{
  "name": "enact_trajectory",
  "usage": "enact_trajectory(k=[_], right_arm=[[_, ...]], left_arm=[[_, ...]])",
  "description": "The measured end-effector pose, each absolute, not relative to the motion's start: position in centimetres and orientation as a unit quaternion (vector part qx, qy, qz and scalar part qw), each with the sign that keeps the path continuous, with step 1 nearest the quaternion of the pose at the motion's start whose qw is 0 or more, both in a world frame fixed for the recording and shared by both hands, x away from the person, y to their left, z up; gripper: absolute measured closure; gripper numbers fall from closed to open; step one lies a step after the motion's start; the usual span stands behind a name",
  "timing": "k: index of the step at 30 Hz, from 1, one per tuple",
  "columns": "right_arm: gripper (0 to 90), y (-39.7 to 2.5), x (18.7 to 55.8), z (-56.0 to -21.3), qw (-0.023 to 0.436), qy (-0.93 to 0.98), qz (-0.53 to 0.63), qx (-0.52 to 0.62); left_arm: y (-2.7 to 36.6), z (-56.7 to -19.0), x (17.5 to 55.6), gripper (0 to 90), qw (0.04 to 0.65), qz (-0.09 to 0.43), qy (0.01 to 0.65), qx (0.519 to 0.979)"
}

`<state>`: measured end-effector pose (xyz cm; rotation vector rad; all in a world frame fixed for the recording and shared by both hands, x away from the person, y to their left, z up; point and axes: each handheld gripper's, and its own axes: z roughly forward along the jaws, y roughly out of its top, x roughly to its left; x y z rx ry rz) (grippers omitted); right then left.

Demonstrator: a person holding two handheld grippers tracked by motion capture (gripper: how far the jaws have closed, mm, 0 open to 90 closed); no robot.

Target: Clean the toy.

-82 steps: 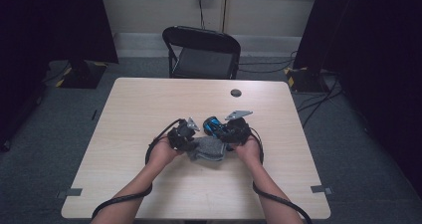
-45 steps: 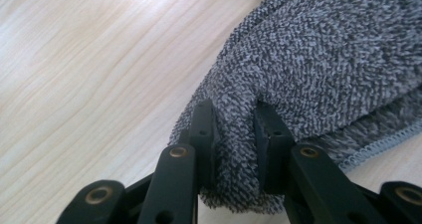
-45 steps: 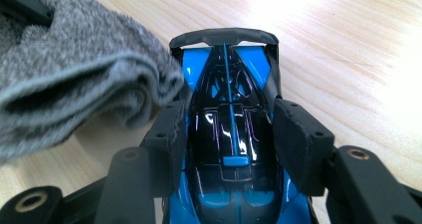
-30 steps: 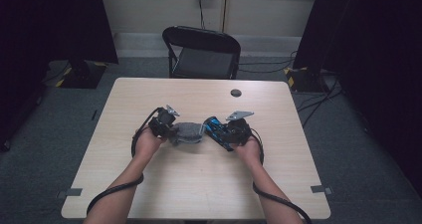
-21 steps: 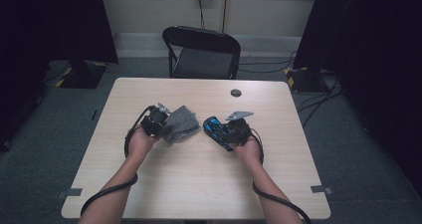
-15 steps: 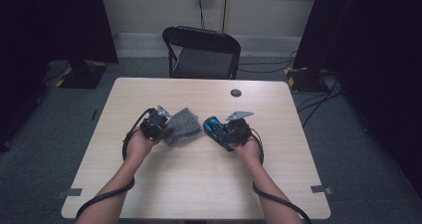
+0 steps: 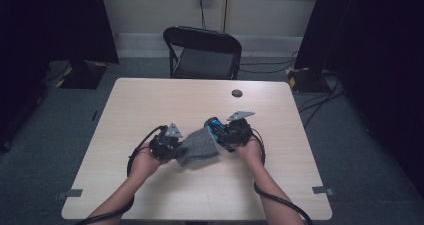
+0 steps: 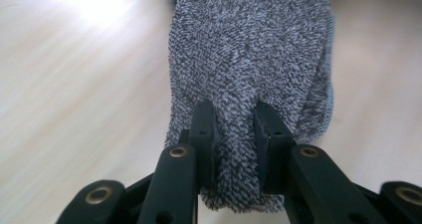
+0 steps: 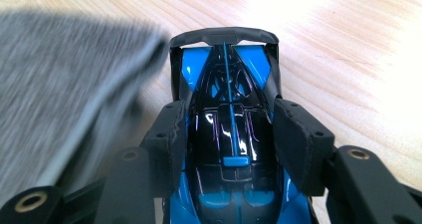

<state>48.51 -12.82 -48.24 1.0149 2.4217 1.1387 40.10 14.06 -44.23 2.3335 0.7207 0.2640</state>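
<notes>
A grey terry cloth [image 7: 199, 147] hangs from my left gripper [image 7: 172, 144], which is shut on a fold of it [image 8: 234, 134]; the rest of the cloth [image 8: 249, 50] spreads forward over the table. My right gripper [image 7: 224, 133] is shut on a blue and black toy car [image 9: 229, 134], its pads pressed against both flanks of the body [image 7: 219, 131]. The cloth [image 9: 59, 99] reaches in from the left beside the car, close to its rear wing. Both hands hold the grippers near the middle of the wooden table [image 7: 150, 100].
A small dark round disc [image 7: 237, 93] lies at the table's far right. A black folding chair [image 7: 202, 52] stands behind the far edge. Cables trail from both grippers toward the near edge. Bare tabletop stretches to the left, right and back.
My left gripper carried the cloth away to the left and back, then swung it right again toward the car. The right gripper has held the car still.
</notes>
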Motion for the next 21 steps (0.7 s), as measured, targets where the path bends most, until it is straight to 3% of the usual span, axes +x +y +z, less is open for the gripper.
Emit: enact_trajectory(k=[15,21], right_arm=[[50.8,-13.0,48.8,-48.2,0.13,0.837,0.396,0.354],[50.8,-13.0,48.7,-48.2,0.132,0.838,0.396,0.352]], left_arm=[[8.2,-45.6,37.9,73.3,0.345,0.027,0.165,0.924],[6.8,-46.4,39.2,73.2,0.337,0.028,0.186,0.923]])
